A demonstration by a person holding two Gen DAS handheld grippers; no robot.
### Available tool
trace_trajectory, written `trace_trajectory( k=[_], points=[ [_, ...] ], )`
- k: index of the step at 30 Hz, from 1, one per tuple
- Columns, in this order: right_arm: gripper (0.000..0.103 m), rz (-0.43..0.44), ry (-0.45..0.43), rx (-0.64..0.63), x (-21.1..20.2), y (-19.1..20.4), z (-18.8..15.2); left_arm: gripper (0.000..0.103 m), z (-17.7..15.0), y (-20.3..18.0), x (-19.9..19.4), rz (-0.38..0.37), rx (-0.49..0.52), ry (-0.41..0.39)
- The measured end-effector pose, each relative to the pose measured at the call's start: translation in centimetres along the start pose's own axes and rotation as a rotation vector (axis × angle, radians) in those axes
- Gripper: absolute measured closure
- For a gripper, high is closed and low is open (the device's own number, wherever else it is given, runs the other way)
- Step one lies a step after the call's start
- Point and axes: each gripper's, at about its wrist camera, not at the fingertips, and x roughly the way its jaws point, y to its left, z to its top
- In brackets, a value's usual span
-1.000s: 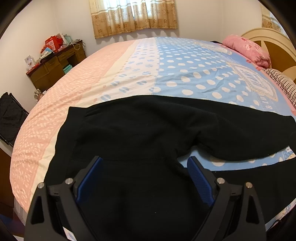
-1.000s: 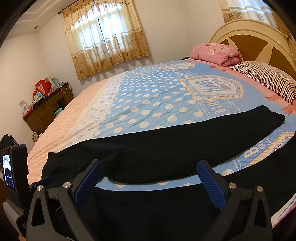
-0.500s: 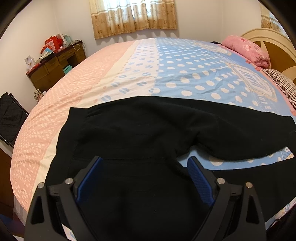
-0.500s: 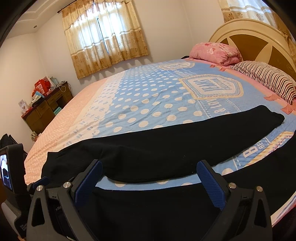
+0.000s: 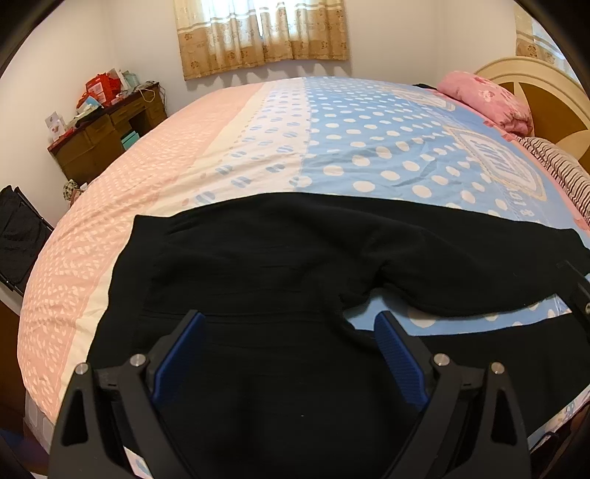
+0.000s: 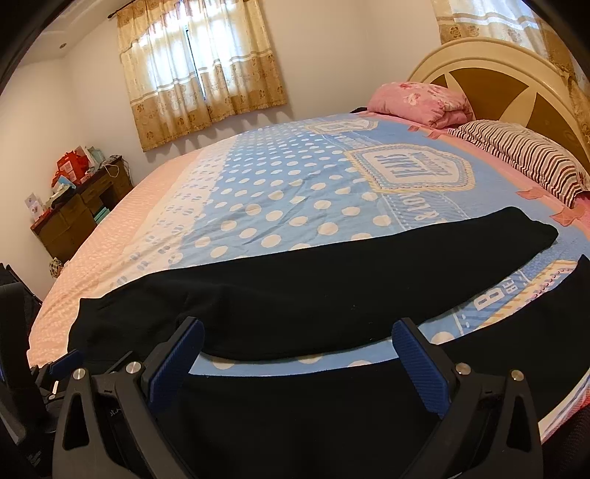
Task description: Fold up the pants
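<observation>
from the left wrist camera, the black pants [image 5: 280, 265] lie spread flat on the bed [image 5: 368, 147], near its close edge. the waist end is toward the left, and the two legs run off to the right with a wedge of blue polka-dot bedspread showing between them. the left gripper [image 5: 289, 353] sits low over the near part of the pants, around the seat and the top of the near leg. its jaws stand wide apart with the blue pads [image 5: 400, 364] facing each other and nothing between them but the cloth below; whether the tips touch the fabric cannot be told. a dark wooden desk [image 5: 107, 136] with red boxes on it stands against the far left wall, curtains [image 5: 261, 33] hang at the window, and a pink pillow [image 5: 486, 101] lies by the headboard [image 5: 545, 99].

from the right wrist camera, the pants [image 6: 332, 294] show as two long black bands across the bed [image 6: 276, 184]. the far leg reaches to its cuff at the right, close to the striped pillow [image 6: 523, 158], and the near leg fills the bottom of the view. the right gripper [image 6: 295, 353] hovers above the near leg with its jaws spread wide, gripping nothing. part of the left gripper [image 6: 55, 372] shows at the lower left edge.
</observation>
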Motion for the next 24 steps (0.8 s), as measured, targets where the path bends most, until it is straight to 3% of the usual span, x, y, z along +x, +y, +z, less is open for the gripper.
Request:
trace_trajectory(
  k=[24],
  points=[
    [0.001,-0.017,0.016,-0.009,0.41,0.06,-0.2,0.008,-0.05,-0.52,-0.23,-0.007,0.011,-0.005]
  ],
)
